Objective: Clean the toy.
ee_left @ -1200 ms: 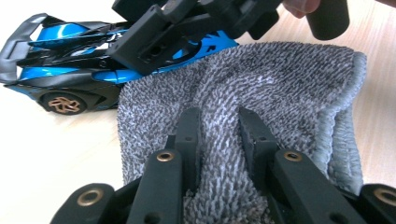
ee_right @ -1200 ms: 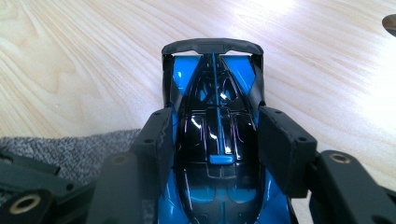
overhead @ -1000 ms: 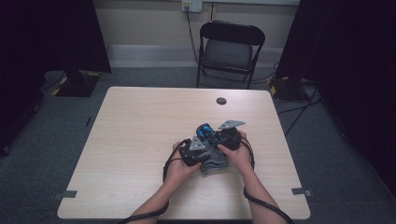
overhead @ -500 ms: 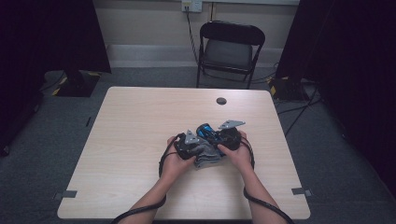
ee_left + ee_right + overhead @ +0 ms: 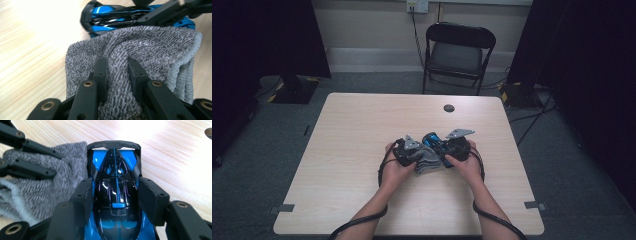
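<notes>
On the pale wooden table (image 5: pixel 362 150), near its middle and just ahead of the person's hands, a blue and black toy car (image 5: pixel 116 195) lies with a folded grey towel (image 5: pixel 140 50) pressed against its side, so the work in hand reads as wiping the car. The right gripper (image 5: pixel 116 200) has its jaws about half open and clamped on the car's body, one pad on each flank behind the cockpit, with the rear wing (image 5: pixel 113 144) pointing away from the camera. The left gripper (image 5: pixel 117 71) has its jaws drawn close together, pinching a raised ridge of the towel's looped pile between the tips. The car looks light, rigid and glossy, probably hard plastic, so its smooth shell may slip under the pads; the broad mid-body flanks where it is gripped seem the safest hold, while the thin wing and the fine blue fin along the roof look easy to snap and are better left alone. The towel is soft, limp and thick, folded in several layers with a stitched hem showing at its edge (image 5: pixel 183 70); it bunches readily, so a pinch on a fold holds it well, though loose layers could drag or unfold. No brand, label or writing can be read on either thing.
</notes>
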{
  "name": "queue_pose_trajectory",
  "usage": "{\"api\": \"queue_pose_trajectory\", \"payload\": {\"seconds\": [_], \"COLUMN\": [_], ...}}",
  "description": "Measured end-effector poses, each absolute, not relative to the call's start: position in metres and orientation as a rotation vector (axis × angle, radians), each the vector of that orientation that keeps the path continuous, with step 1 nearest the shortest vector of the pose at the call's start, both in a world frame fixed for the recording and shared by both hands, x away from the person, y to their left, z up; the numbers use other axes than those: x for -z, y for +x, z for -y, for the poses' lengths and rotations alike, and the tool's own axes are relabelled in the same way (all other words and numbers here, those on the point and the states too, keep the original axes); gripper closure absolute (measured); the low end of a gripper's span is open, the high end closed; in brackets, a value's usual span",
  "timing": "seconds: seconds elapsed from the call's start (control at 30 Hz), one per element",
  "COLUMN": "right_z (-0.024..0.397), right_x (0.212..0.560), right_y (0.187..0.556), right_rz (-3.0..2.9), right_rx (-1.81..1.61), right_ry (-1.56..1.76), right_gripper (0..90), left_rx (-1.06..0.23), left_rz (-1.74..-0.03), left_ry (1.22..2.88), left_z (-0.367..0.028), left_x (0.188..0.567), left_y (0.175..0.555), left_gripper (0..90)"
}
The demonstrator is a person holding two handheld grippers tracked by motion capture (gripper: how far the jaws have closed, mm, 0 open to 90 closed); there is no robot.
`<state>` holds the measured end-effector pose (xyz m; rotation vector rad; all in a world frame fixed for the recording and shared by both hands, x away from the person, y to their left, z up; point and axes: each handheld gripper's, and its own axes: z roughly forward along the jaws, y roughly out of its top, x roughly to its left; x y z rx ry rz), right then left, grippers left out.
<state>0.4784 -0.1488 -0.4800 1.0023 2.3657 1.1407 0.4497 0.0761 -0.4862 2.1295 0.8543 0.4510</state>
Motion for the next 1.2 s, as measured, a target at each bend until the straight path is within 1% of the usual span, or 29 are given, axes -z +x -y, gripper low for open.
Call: {"api": "queue_pose_trajectory", "payload": {"seconds": [0.33, 0.7, 0.97, 1.2], "right_z": [0.148, 0.148, 0.147, 0.148], "right_x": [0.479, 0.479, 0.478, 0.478], "right_y": [0.479, 0.479, 0.479, 0.479], "right_rz": [-2.372, -2.377, -2.379, -2.378], "right_rx": [-1.133, -1.124, -1.119, -1.121], "right_ry": [1.001, 1.002, 1.004, 1.003], "right_gripper": [46.5, 46.4, 46.4, 46.4], "left_rx": [-0.492, -0.499, -0.544, -0.539], "left_rz": [-0.919, -0.968, -0.991, -1.051], "left_ry": [2.099, 2.084, 2.089, 2.043], "left_z": [-0.092, -0.097, -0.103, -0.116], "left_x": [0.486, 0.485, 0.482, 0.483], "left_y": [0.457, 0.466, 0.471, 0.474], "left_gripper": [72.0, 72.1, 72.1, 72.1]}}
